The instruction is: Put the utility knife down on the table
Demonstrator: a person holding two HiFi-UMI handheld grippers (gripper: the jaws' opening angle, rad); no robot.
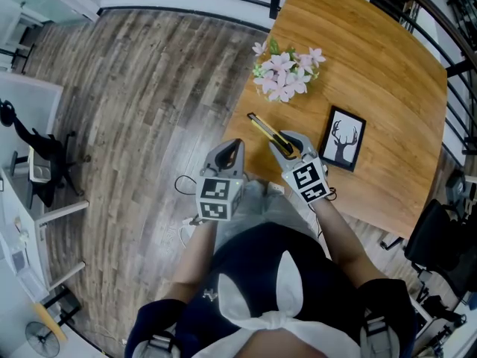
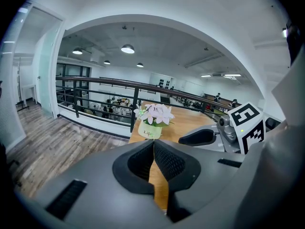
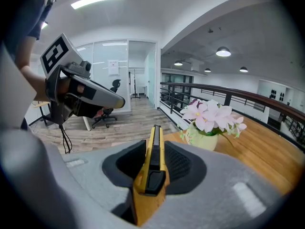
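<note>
Nearest the camera in the head view: the person's arms, each holding a gripper. The left gripper [image 1: 231, 154] is at 9 o'clock of the right one, over the wood floor [image 1: 141, 95] and off the table. Its jaws are closed pad to pad with nothing between them, as the left gripper view shows.

The right gripper [image 1: 283, 146] is over the table's near left edge, with its jaws clamped on the utility knife [image 1: 262, 129]. The knife is yellow with a black slider and sits on edge between the two pads. Its rear end is down in the jaw throat. The body runs straight out along the jaws, past the fingertips toward 11 o'clock in the head view. The front end is over the table [image 1: 387, 88] edge; I can't tell whether it touches the wood.

Farther out, a black-framed deer picture [image 1: 343, 139] lies flat on the table at 3 o'clock of the right gripper, near it but apart. A pot of pink flowers [image 1: 283, 73] stands at 12 o'clock beyond the knife tip, clear of it. A black railing [image 2: 95, 87] runs behind the table.
</note>
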